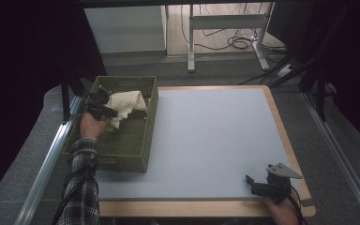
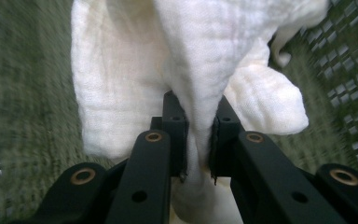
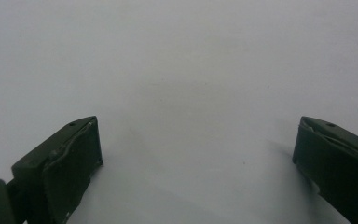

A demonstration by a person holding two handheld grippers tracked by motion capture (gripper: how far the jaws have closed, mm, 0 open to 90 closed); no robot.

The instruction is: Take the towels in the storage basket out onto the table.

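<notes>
A white cloth [image 1: 124, 104] lies bunched in the olive green basket [image 1: 145, 136] at the table's left. My left gripper [image 1: 104, 110] is inside the basket, shut on a fold of the cloth. In the left gripper view the cloth [image 2: 135, 70] hangs down between the black jaws, which pinch it tight, with the left gripper [image 2: 198, 128] just above the basket's mesh floor. My right gripper [image 1: 255, 185] rests near the table's front right corner. Its jaws stand wide apart over bare mat, with nothing between the right gripper [image 3: 196, 149] fingertips.
The pale grey mat [image 1: 215, 136] covers the table, edged by a wooden border [image 1: 281, 126]. Basket walls [image 2: 349, 70] surround the cloth. A desk frame with cables [image 1: 234, 42] stands on the floor beyond the table. A metal rail [image 1: 51, 154] runs along the left.
</notes>
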